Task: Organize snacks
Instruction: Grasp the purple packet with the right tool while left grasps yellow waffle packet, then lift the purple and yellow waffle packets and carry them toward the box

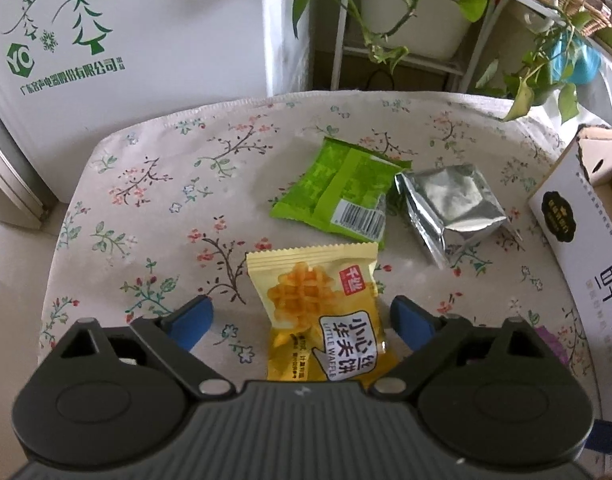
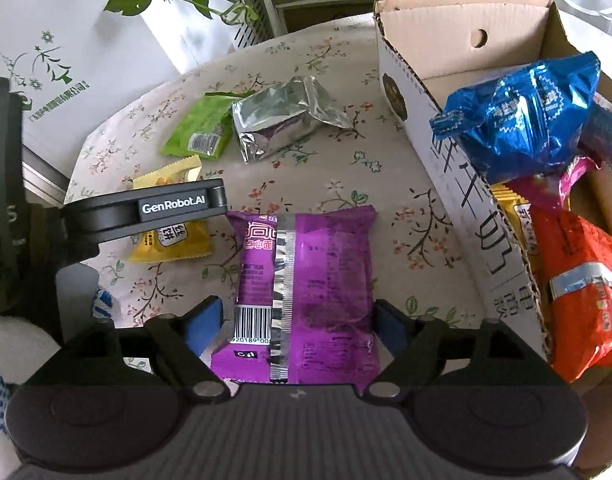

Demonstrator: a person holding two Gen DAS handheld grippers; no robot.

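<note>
A yellow waffle packet point(image 1: 319, 312) lies on the flowered tablecloth point(image 1: 146, 184) between the open fingers of my left gripper point(image 1: 302, 320), untouched by the blue pads. A green packet point(image 1: 337, 188) and a silver pouch point(image 1: 451, 208) lie farther back. In the right wrist view a purple packet point(image 2: 306, 292) lies between the fingers of my right gripper point(image 2: 296, 324), whose jaws are wide and close to its sides. The yellow packet point(image 2: 174, 240), green packet point(image 2: 200, 132) and silver pouch point(image 2: 282, 120) show there too, with the left gripper's body point(image 2: 146, 212) over the yellow packet.
A cardboard box point(image 2: 445, 148) stands at the right and holds a blue bag point(image 2: 521, 120), an orange bag point(image 2: 577, 280) and other snacks. It also shows in the left wrist view point(image 1: 577, 216). A white appliance point(image 1: 126, 40) and potted plants point(image 1: 385, 8) stand behind the table.
</note>
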